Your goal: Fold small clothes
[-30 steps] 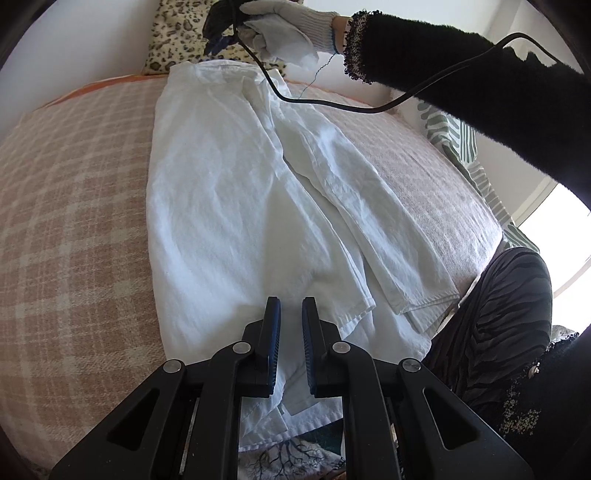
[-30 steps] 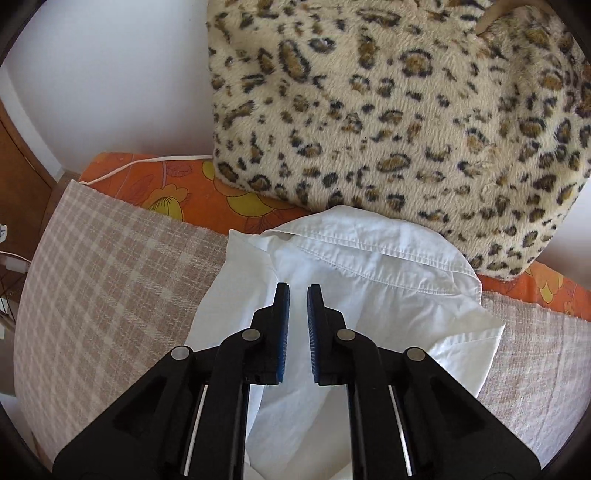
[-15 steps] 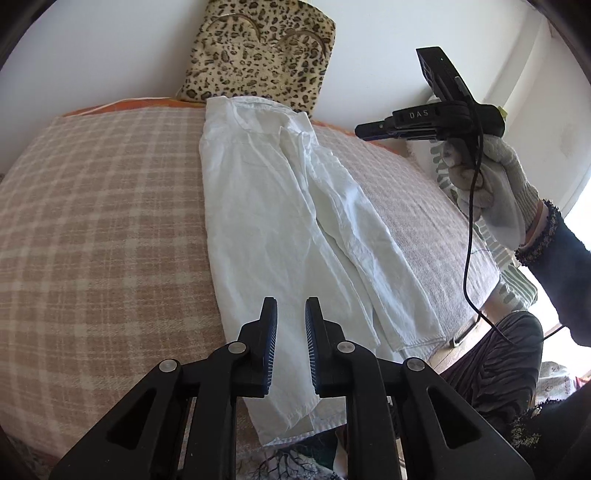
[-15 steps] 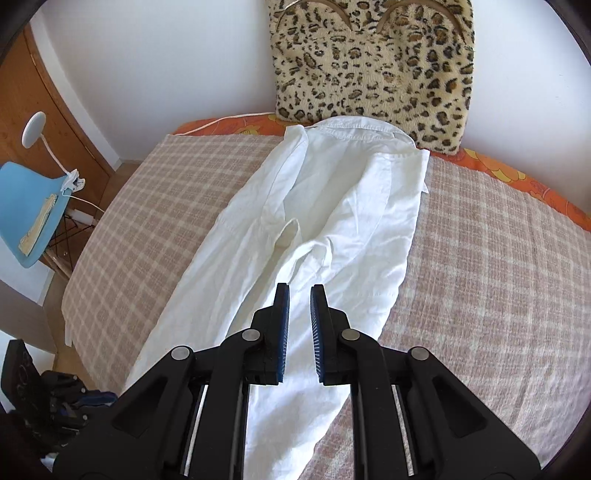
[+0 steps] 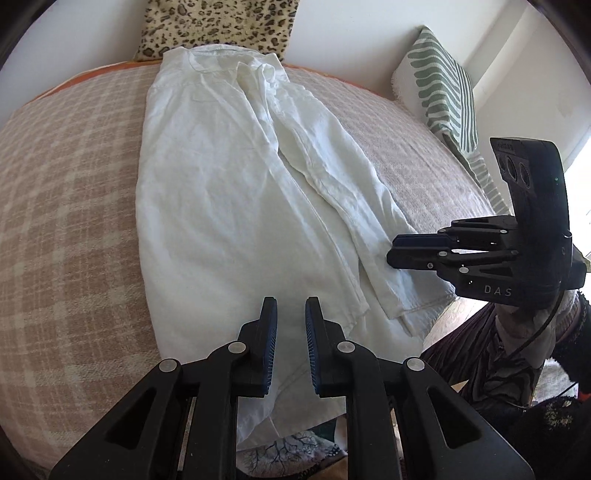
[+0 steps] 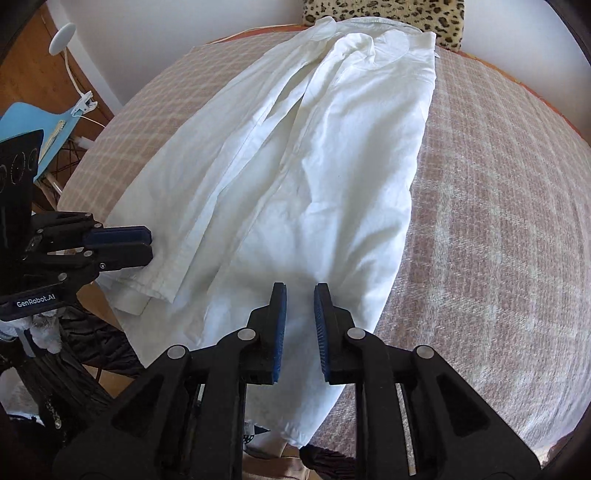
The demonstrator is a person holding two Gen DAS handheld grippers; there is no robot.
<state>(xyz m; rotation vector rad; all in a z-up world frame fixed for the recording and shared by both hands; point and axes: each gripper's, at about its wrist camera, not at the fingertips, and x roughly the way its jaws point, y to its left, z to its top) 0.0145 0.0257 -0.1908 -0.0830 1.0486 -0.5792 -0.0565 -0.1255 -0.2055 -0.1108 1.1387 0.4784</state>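
White shirt (image 5: 229, 206) lying lengthwise on plaid bed (image 5: 66, 206), collar against leopard cushion (image 5: 218, 26), hem drooping over near bed edge. Sides already folded in, sleeve lying down middle. Left gripper (image 5: 291, 332) hovering over hem, fingers slightly apart, pinching nothing. Right gripper (image 6: 300, 314) hovering over hem too, fingers slightly apart, empty. Step likely in hand: lining up for lengthwise fold. Next move calling for both grippers pinching hem corners, carrying hem toward collar.

Plaid-covered bed (image 5: 74, 221) against white wall (image 5: 351, 33), leopard cushion (image 5: 221, 26), bright window (image 5: 580, 177).
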